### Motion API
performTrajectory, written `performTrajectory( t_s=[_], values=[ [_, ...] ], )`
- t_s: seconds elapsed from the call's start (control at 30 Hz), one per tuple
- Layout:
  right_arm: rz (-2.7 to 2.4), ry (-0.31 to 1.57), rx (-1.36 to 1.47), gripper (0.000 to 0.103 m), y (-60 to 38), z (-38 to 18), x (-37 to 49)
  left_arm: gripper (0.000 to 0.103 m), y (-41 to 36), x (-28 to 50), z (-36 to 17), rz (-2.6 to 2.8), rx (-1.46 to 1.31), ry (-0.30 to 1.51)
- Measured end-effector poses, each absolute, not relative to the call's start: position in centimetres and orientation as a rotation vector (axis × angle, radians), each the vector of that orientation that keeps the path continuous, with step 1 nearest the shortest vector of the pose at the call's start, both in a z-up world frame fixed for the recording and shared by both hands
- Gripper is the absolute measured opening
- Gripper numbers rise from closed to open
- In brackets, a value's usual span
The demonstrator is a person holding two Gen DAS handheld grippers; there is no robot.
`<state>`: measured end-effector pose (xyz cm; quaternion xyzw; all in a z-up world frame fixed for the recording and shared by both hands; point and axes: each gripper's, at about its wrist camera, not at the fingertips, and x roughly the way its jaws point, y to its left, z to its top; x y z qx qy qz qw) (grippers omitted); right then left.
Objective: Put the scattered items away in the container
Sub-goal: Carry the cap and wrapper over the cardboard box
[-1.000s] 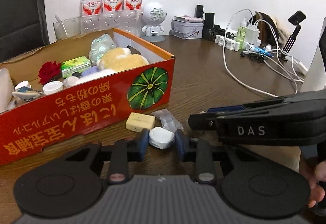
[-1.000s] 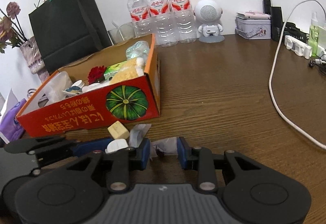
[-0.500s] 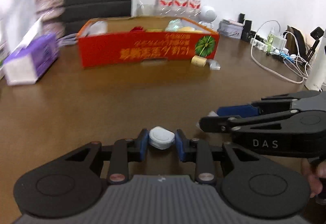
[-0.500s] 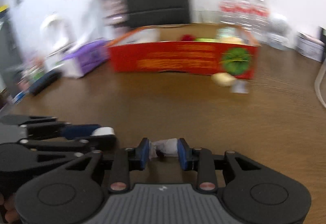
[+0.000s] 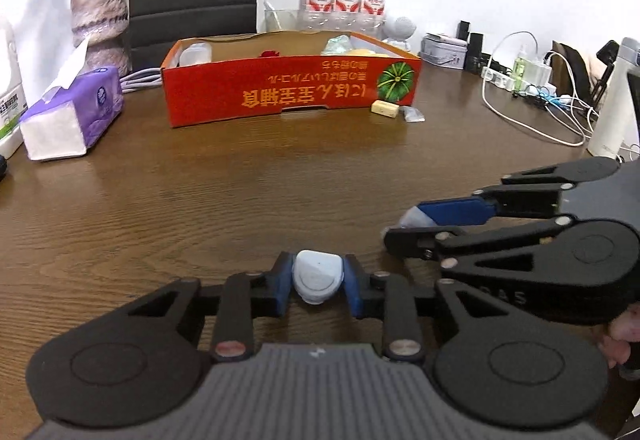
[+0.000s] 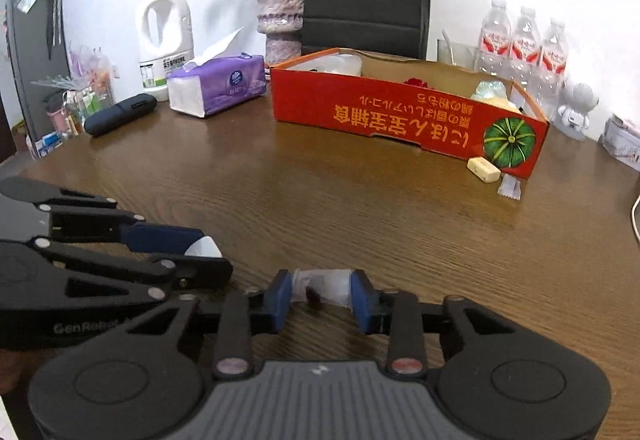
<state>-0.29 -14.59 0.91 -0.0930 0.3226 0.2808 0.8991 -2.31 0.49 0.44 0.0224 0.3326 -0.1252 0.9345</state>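
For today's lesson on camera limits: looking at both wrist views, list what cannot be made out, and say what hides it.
- Box contents: the red box front wall hides most items, both views.
- Clear packet in the right gripper: contents too small; its pads cover its ends.
- White case in the left gripper: underside hidden.
- Person: only fingertips at the left view's edge.

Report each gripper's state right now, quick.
Left gripper: shut on the small white case.
Right gripper: shut on the clear crinkled wrapper.
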Motion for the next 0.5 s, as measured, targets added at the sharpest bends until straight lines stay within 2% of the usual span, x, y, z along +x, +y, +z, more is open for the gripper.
performTrajectory(
  t_s=[0.13, 0.5],
  values=[
    [0.574, 0.662, -0.195, 0.022, -14.4, 0.9, -0.5, 0.027, 0.4, -2.6, 0.5, -0.252, 0.027, 0.675],
    [0.525, 0.58, -0.159, 0.019, -15.8, 2.5, -3.2, 0.027, 0.9, -4.6, 3.1, -0.232, -0.031, 0.581]
  ],
)
